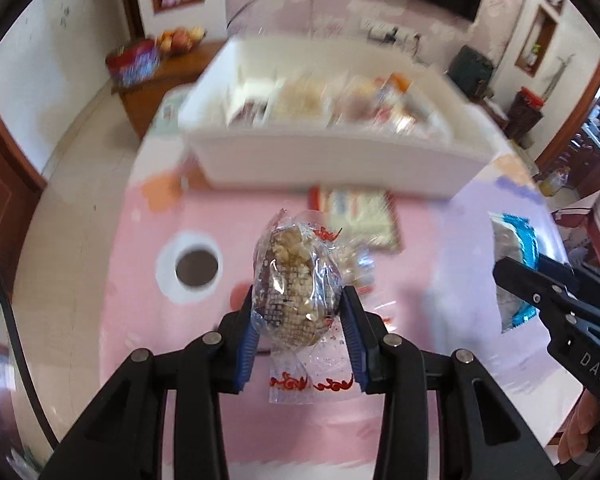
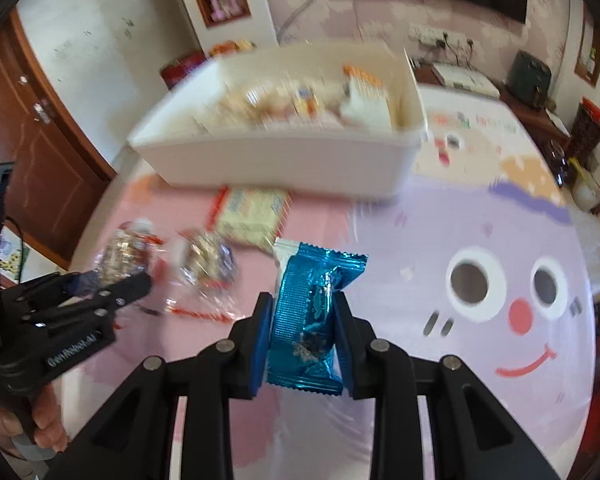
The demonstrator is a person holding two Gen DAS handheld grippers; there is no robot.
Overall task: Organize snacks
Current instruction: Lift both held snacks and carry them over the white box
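My left gripper (image 1: 298,300) is shut on a clear-wrapped brown nut snack (image 1: 294,280), held above the pink table. It also shows in the right wrist view (image 2: 112,280) at the left with the snack (image 2: 124,256). My right gripper (image 2: 302,304) is shut on a blue foil snack packet (image 2: 312,312); in the left wrist view the right gripper (image 1: 512,268) and the packet (image 1: 516,244) are at the right. A white bin (image 1: 332,160) holding several snacks stands ahead, and also shows in the right wrist view (image 2: 280,160).
On the cartoon-print tablecloth (image 2: 460,240) lie a flat cracker packet (image 2: 252,212) in front of the bin and another clear-wrapped snack (image 2: 208,264). The cracker packet also shows in the left wrist view (image 1: 360,216). A wooden side table with a fruit bowl (image 1: 180,40) stands beyond at the left.
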